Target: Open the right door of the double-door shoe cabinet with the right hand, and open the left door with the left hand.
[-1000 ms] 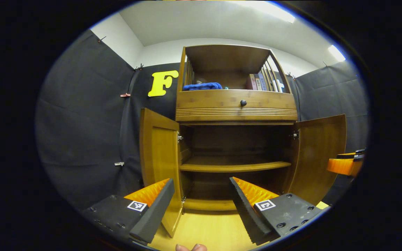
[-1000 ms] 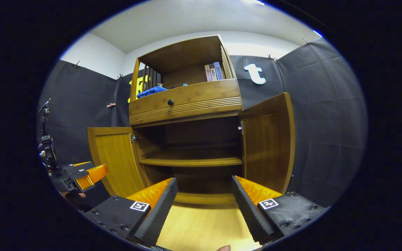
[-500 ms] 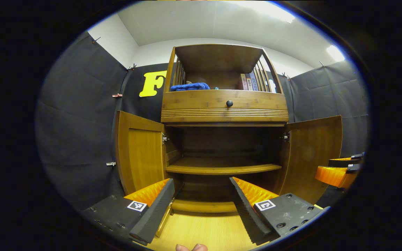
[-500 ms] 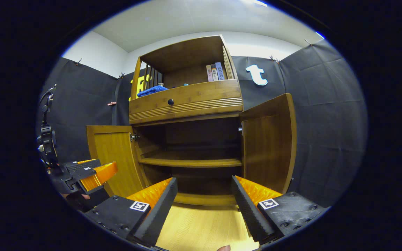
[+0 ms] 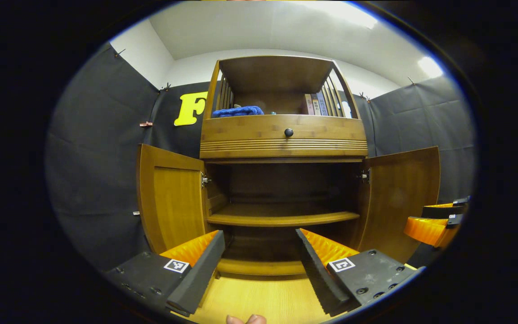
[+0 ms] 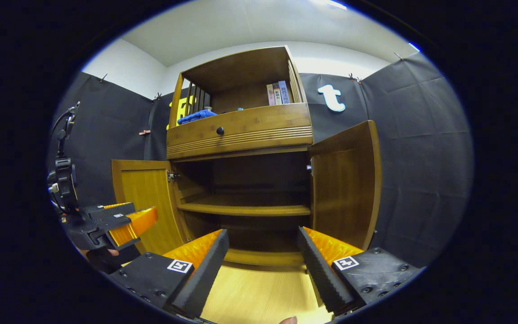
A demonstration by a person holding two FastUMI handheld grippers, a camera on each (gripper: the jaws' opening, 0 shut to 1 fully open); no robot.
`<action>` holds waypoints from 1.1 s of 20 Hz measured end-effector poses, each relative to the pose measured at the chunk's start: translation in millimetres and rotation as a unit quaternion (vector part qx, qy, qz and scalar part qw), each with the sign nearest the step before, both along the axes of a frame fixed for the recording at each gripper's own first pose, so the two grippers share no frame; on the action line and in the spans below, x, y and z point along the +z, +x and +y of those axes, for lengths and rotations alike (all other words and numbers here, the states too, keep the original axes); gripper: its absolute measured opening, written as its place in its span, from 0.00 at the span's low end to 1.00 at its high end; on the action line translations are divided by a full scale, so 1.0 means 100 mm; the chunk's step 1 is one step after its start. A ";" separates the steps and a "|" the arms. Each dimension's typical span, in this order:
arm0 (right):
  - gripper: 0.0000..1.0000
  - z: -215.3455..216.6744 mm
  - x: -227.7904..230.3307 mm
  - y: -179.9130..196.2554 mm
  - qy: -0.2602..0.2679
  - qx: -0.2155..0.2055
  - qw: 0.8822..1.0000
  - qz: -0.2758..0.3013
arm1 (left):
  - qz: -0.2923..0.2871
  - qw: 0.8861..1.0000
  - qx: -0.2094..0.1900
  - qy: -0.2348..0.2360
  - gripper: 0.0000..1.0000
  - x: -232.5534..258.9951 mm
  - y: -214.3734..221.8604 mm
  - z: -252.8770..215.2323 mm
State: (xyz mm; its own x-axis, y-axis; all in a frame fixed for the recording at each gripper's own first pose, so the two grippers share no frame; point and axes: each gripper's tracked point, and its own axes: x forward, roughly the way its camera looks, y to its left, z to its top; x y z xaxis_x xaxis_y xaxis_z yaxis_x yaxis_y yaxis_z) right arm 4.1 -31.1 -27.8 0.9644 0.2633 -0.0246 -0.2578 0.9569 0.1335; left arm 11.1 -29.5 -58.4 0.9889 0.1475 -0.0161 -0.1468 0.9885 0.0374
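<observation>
As the left door [image 5: 169, 198] has been swung wider over the last second, its panel, earlier seen edge-on just beside the left gripper [image 5: 259, 265], is now presented broad-face and stands well clear of the cabinet [image 5: 283, 135] opening. The right door [image 5: 400, 198] has stayed open and hardly shifted. Both doors being wide, the task is judged finished or all but finished; only a withdrawal seems left.

The left gripper is seen backed off from the cabinet, jaws spread, nothing held between them. The right gripper [image 6: 263, 265] is likewise held with jaws spread and empty, facing the open lower compartment, the right door [image 6: 346, 184] near its right finger but not touched. The left door [image 6: 144, 198] is seen in the right gripper view beyond the left gripper [image 6: 124, 222], apart from it.

Hard to make out: the back of the lower compartment, which lies in shadow; whether anything rests on the inner shelf [image 5: 281, 218] cannot be told for its rear part. The door handles are hidden, being on the outer faces. The books [image 6: 277, 93] and blue cloth [image 5: 237, 110] in the top bay are partly cut off by the drawer front. Fingertips of the holding hand [image 5: 246, 319] are cropped at the lower edge.
</observation>
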 end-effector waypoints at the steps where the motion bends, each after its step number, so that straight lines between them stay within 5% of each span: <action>1: 0.98 -0.01 -0.01 -0.01 0.000 -0.001 1.000 0.001 | 0.000 1.000 -0.002 0.000 0.96 0.00 0.00 -0.02; 22: 0.98 -0.03 -0.01 -0.14 -0.007 -0.005 1.000 0.001 | 0.003 1.000 -0.005 -0.003 0.97 0.03 -0.12 -0.05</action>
